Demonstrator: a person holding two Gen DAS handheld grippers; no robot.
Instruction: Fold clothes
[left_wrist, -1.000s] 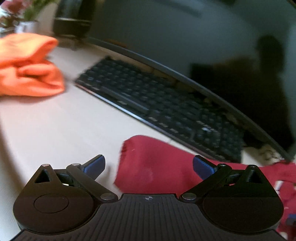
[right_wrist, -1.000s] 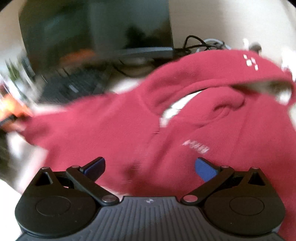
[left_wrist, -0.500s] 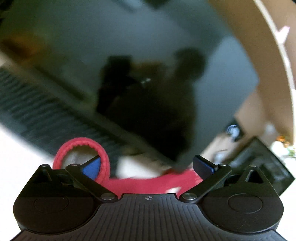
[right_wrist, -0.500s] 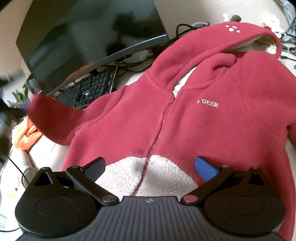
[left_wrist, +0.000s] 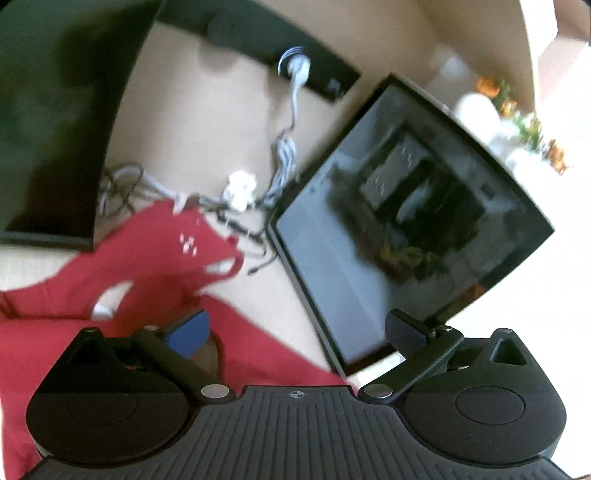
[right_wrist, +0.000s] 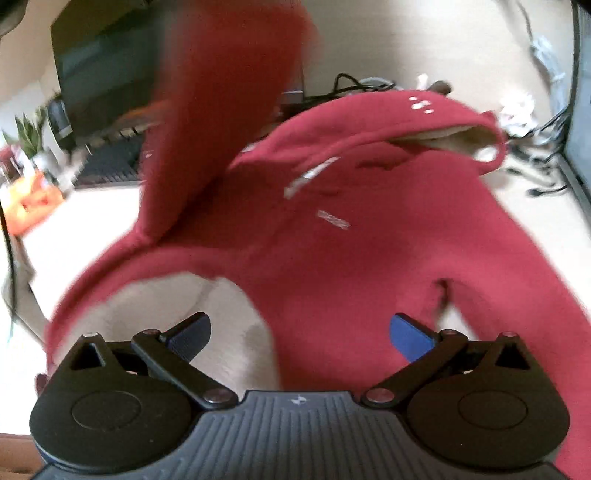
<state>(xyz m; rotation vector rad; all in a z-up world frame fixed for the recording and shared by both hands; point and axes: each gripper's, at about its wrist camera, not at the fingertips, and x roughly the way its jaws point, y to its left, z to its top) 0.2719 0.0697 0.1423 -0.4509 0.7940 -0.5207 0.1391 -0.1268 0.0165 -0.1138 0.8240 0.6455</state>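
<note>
Mostly blurred | both hand-held grippers, left (left_wrist: 295, 332) and right (right_wrist: 299, 334), spread wide | red hoodie (right_wrist: 369, 240) sleeve smeared

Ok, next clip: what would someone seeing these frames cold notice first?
The red hooded jacket fills the right wrist view, spread on the pale desk with its cream lining showing low on the left. One red sleeve sticks up in a blur at the upper left, above the jacket body. In the left wrist view, a dark tilted monitor dominates the right side, with tangled cables behind the hood.
</note>
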